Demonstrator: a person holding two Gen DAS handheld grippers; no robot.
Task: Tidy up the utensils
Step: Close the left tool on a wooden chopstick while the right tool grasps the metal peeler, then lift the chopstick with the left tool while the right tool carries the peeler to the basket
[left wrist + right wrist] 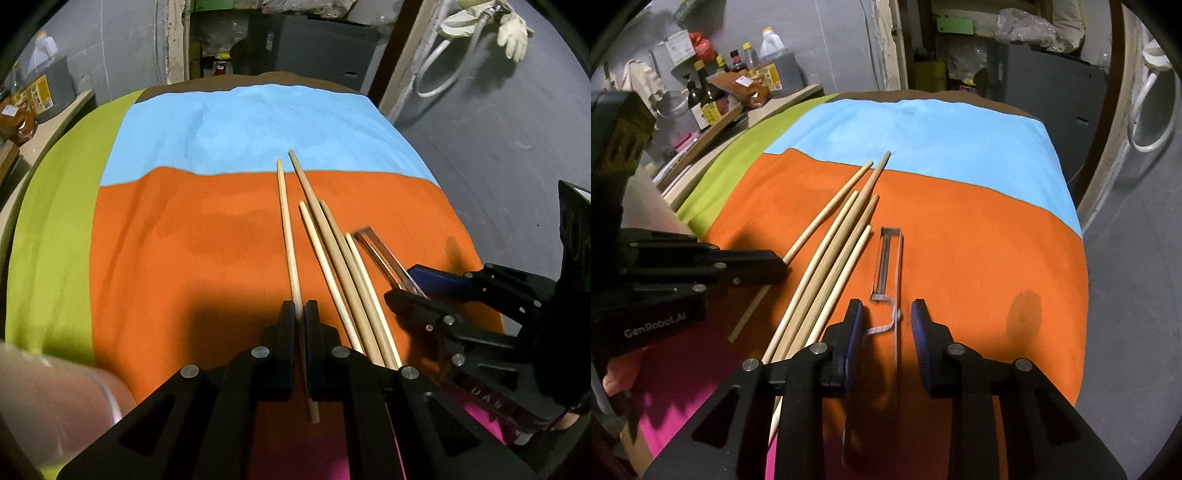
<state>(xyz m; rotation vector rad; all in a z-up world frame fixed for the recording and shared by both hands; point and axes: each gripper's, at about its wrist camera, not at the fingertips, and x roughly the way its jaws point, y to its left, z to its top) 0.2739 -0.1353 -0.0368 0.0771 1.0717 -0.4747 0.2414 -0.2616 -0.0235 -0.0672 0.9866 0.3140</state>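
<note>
The worktop's orange, blue and green cloth [177, 236] carries everything. On its orange band lie four loose pale wooden chopsticks [827, 266]. Left of them, my left fingers [300, 314] are clamped on a fifth pale wooden chopstick [286, 221]. Right of them, my right fingers [886, 325] stand apart, straddling a clear plastic utensil [886, 254]

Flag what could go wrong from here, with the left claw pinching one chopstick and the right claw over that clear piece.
1. The left claw grips a single chopstick near its lower end, so the long free length may swing and knock the loose chopsticks beside it.
2. The right claw is open around a clear plastic piece; thin and transparent, it may slip or be missed.
3. The two claws are close together and may collide.
</note>
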